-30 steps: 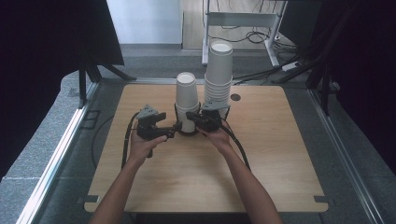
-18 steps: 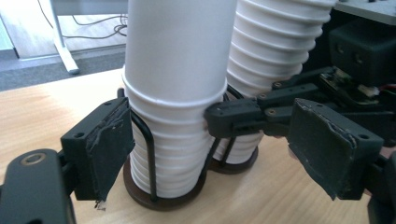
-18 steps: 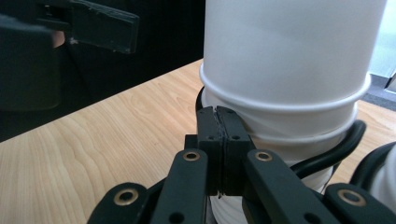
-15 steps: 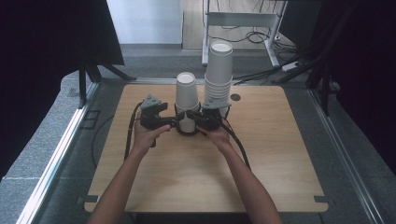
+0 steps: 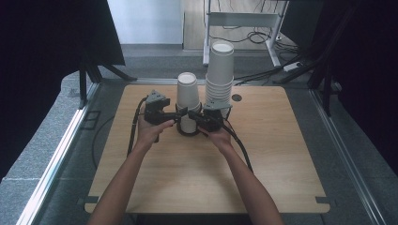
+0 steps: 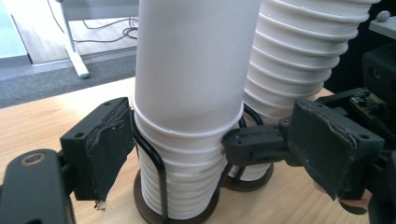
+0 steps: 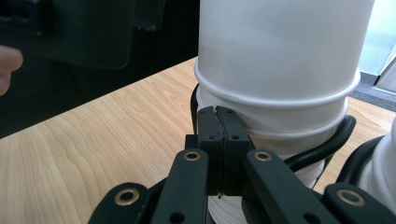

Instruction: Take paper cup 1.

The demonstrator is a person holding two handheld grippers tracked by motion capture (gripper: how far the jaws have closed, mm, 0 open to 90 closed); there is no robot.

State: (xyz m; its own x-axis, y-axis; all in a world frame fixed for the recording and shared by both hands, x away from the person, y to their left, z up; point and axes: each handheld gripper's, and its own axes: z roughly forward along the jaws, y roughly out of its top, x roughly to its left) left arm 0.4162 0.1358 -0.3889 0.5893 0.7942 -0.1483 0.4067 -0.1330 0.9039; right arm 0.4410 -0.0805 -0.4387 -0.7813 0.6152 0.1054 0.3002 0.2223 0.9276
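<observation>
The left tool (image 6: 205, 154) straddles the top cup (image 6: 194, 60), seemingly ungripped; the right tool (image 7: 219, 140) is clenched empty.

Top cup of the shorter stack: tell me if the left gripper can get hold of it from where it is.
Probably yes. The left gripper has its jaws open on either side of the top cup, nothing between pads and cup wall; the right gripper, shut, presses the stack lower down.
</observation>
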